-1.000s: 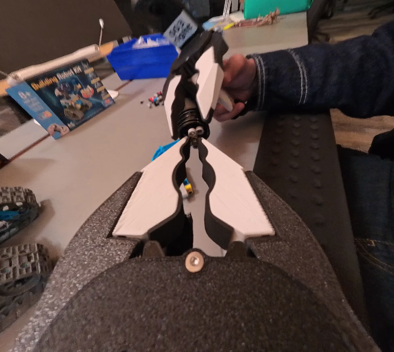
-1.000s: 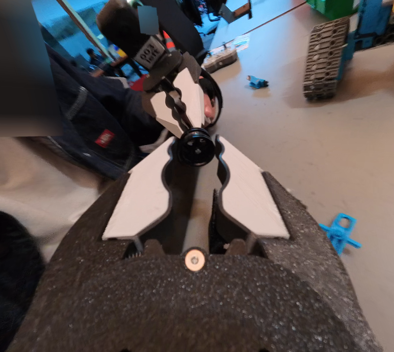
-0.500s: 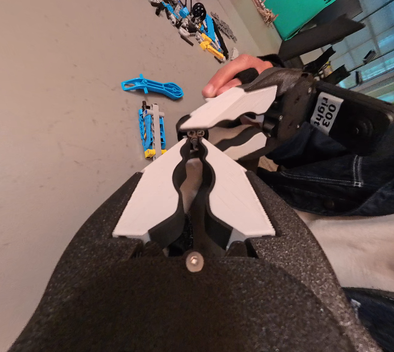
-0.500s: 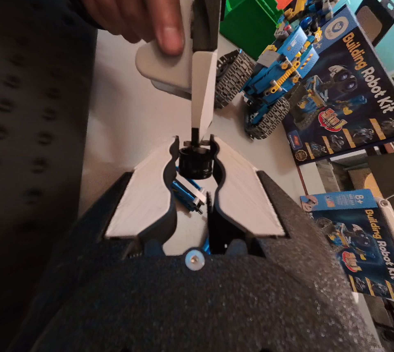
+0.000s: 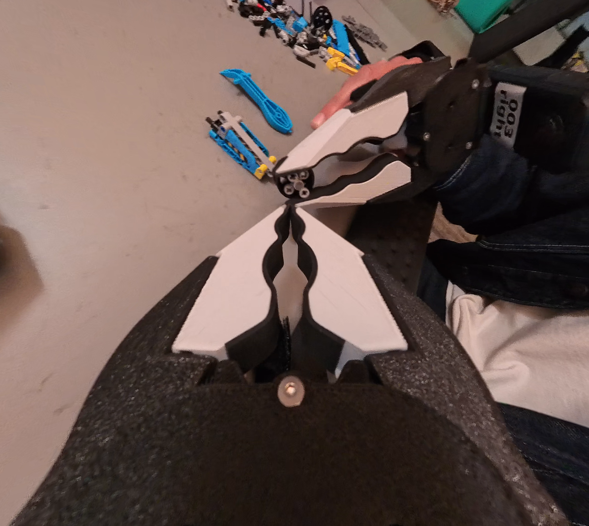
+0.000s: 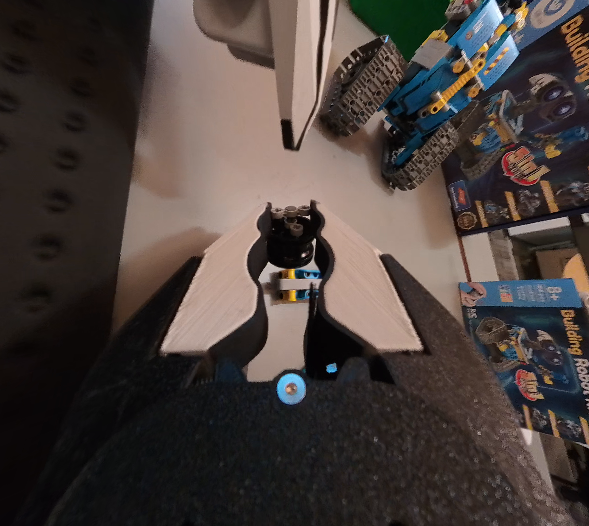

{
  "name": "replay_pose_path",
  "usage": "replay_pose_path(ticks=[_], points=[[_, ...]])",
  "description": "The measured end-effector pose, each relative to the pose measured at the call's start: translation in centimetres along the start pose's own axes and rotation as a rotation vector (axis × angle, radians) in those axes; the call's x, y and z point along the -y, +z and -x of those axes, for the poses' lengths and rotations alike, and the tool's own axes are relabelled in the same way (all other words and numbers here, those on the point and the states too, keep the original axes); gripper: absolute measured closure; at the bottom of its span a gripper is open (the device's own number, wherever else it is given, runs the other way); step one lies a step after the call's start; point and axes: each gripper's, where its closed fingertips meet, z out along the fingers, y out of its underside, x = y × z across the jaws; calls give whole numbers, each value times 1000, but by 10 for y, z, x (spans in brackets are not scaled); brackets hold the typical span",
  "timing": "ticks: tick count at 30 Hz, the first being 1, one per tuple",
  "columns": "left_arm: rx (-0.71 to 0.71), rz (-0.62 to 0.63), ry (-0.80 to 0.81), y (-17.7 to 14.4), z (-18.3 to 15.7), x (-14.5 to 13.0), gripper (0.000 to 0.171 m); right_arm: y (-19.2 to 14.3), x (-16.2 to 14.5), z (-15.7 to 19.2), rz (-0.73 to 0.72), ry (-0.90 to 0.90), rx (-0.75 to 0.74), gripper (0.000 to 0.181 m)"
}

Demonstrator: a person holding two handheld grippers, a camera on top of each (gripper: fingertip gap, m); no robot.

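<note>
Wavy-edged right gripper (image 6: 290, 207) fingers clamp a ribbed black wheel (image 6: 291, 243); left gripper (image 5: 290, 207) fingers meet, empty.

Writing is legible on three items; wording not reproduced.
- Right gripper (image 5: 294, 184): white label (image 5: 506, 115) on the black body, black print.
- Upper box (image 6: 522, 160): blue, with yellow title, logo and badges.
- Lower box (image 6: 522, 360): same print.

Each wrist camera looks forward along its own tool, close over the table (image 5: 95, 128), both showing the other tool.
</note>
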Motion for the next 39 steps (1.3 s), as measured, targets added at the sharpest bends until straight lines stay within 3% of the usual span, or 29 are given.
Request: replay_pose_path(ticks=[2, 4, 9, 11, 15, 21, 24, 30, 35, 39], points=[[-34, -22, -8, 5, -6, 0, 171, -3, 6, -3, -40, -9, -32, 160], [-66, -41, -16, 9, -11, 1, 156, -5, 17, -4, -115, 45, -22, 160], [-47, -115, 22, -5, 2, 11, 147, -6, 26, 0, -270, 392, 207, 159], [-60, -92, 41, -7, 5, 8, 147, 1, 16, 6, -228, 463, 277, 159], [-22, -34, 88, 2, 11, -1, 147, 9, -7, 17, -116, 431, 296, 159], [-18, 83, 248, 21, 4, -19, 147, 2, -22, 21, -81, 425, 314, 157], [13, 132, 331, 28, 7, -25, 147, -2, -19, 20, -98, 426, 314, 150], [52, 137, 398, 25, 17, -24, 147, 2, -10, 14, -99, 520, 323, 161], [53, 120, 365, 25, 19, -25, 154, 9, -8, 12, -64, 468, 352, 168], [125, 114, 486, 26, 24, -22, 154, 11, -8, 18, -36, 511, 425, 168]])
